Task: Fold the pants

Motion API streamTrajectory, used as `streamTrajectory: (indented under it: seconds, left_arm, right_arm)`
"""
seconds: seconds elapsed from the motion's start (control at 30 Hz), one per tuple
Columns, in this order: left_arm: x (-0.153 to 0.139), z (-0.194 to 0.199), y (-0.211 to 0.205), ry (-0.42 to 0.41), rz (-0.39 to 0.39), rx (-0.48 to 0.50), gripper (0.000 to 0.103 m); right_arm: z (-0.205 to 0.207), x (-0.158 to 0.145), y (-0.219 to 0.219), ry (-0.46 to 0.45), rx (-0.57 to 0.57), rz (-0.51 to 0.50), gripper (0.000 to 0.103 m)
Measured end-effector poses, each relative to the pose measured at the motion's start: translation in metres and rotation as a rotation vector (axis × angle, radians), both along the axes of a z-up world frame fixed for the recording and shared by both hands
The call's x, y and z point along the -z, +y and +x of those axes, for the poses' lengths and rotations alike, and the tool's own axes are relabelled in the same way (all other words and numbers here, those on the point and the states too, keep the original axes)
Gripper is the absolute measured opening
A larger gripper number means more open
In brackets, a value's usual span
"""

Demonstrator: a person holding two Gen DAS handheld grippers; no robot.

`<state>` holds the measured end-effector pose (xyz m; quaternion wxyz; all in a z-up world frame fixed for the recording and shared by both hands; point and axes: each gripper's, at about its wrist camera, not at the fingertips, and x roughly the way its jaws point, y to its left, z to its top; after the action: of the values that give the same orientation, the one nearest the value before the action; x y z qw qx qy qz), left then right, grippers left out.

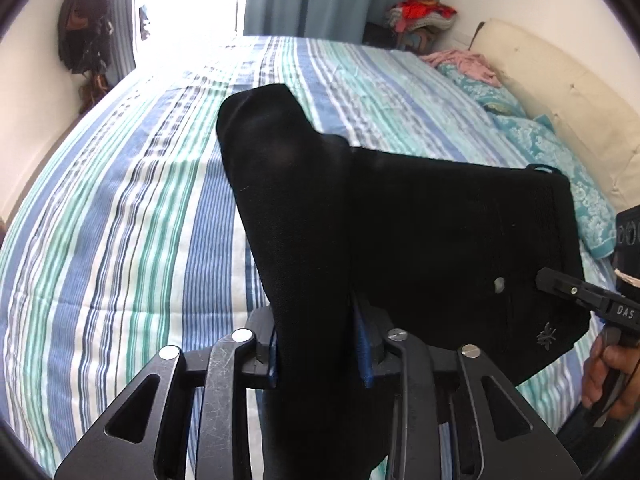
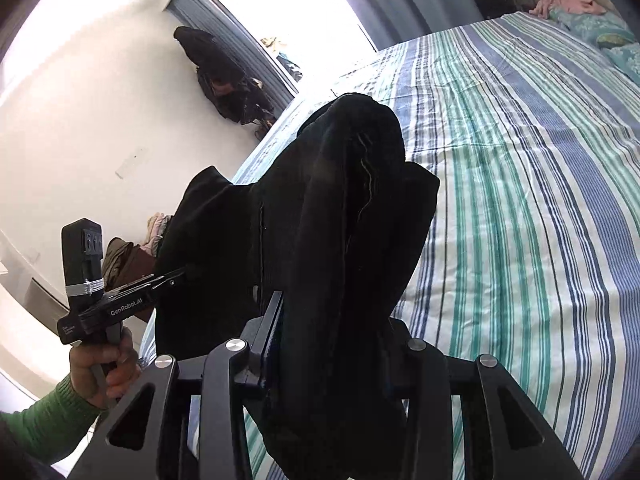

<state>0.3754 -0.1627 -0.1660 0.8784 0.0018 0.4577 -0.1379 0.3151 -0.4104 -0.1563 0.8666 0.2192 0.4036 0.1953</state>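
The black pants (image 1: 420, 240) hang in the air above the striped bed (image 1: 120, 200), held up between both grippers. My left gripper (image 1: 320, 344) is shut on a bunched fold of the pants; the cloth covers its fingertips. It also shows in the right wrist view (image 2: 176, 276), biting the pants' left edge. My right gripper (image 2: 332, 344) is shut on another thick fold of the pants (image 2: 340, 200). In the left wrist view it (image 1: 540, 276) pinches the right edge near a button and a small embroidered logo.
The bed (image 2: 520, 200) has a blue, green and white striped cover. Teal pillows (image 1: 560, 152) and pink clothes (image 1: 464, 62) lie at its head by a cream headboard (image 1: 560, 92). Bags (image 2: 224, 80) hang on the wall beside a bright window (image 2: 288, 8).
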Motion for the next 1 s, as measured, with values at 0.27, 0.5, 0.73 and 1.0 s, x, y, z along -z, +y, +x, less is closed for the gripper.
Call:
streamTrajectory:
  seconds: [0.27, 0.5, 0.73, 1.0]
  left_arm:
    - [0.037, -0.043, 0.076, -0.01, 0.101, -0.232, 0.088]
    - [0.027, -0.051, 0.034, -0.057, 0.056, -0.158, 0.091]
    - [0.049, -0.068, 0.038, 0.062, 0.09, -0.169, 0.087]
    - [-0.039, -0.171, 0.03, -0.136, 0.166, -0.09, 0.102]
  right_arm:
    - [-0.022, 0.049, -0.058, 0.174, 0.244, -0.165, 0.077]
    - [-0.035, -0.016, 0.013, -0.069, 0.083, -0.343, 0.076]
    - [-0.019, 0.062, 0.059, 0.146, -0.009, -0.519, 0.077]
    - [-0.14, -0.02, 0.051, 0.011, 0.22, -0.458, 0.103]
